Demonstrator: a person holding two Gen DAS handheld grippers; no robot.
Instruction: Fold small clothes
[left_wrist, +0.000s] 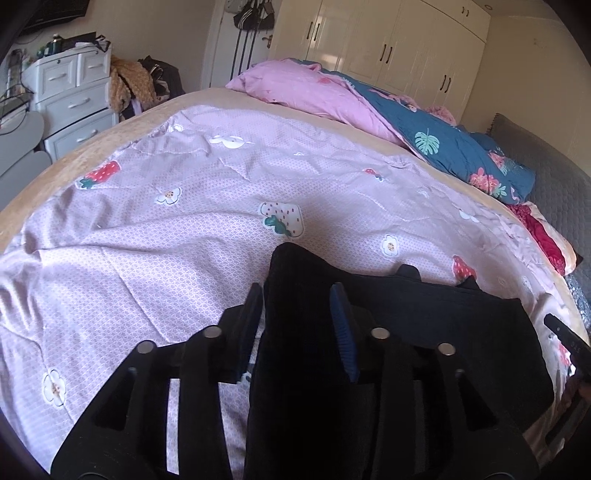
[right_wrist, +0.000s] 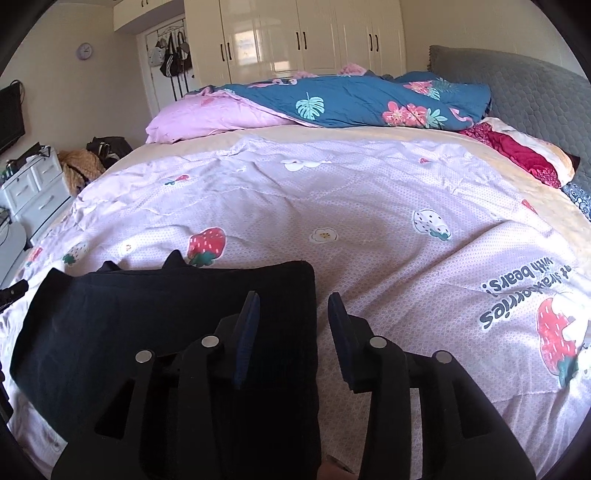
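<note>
Black knit garment (right_wrist: 166, 314), soft, light, floppy: lying folded on strawberry quilt (right_wrist: 369, 221). Left gripper (left_wrist: 295, 321) parted astride its left edge, right gripper (right_wrist: 291, 321) parted astride its right edge. Best pinched at corners.

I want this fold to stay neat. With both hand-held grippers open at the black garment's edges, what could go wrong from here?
1. The black garment still lies between the fingers of the left hand-held gripper; pulling back could drag the cloth and undo the fold.
2. The right hand-held gripper straddles the garment's edge, so one finger may snag it.
3. The quilt underneath is wrinkled and soft, so the fold may shift.
</note>
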